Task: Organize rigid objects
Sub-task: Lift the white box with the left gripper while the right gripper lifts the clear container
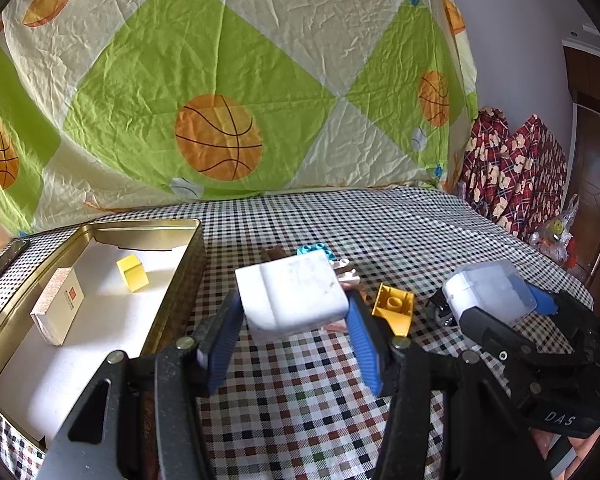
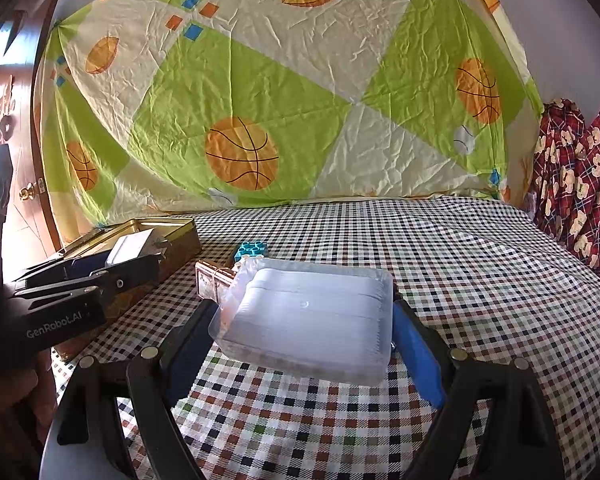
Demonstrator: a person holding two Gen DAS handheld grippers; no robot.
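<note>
Left gripper (image 1: 294, 316) held a white rectangular block (image 1: 294, 296) between its blue pads, jaws partly closed on the block's two sides, block lifted clear of the checked tablecloth (image 1: 300, 400) and tilted. Right gripper (image 2: 306, 320) had its jaws set wide, clamped on the two sides of a clear plastic box (image 2: 312, 316) with a white stack inside, also raised above the cloth. Just beyond the white block lay a small cluster: a turquoise studded brick (image 1: 316, 249), a brown piece (image 1: 274, 255) and a small white part (image 1: 350, 276), touching or nearly so. A yellow studded brick (image 1: 394, 306) lay on the cloth between the two grippers. Along the cloth's left edge stood an open gold tin (image 1: 148, 228) lined white, holding a yellow cube (image 1: 133, 274) near its far end and a flat pale carton (image 1: 58, 306) nearer, well apart.
</note>
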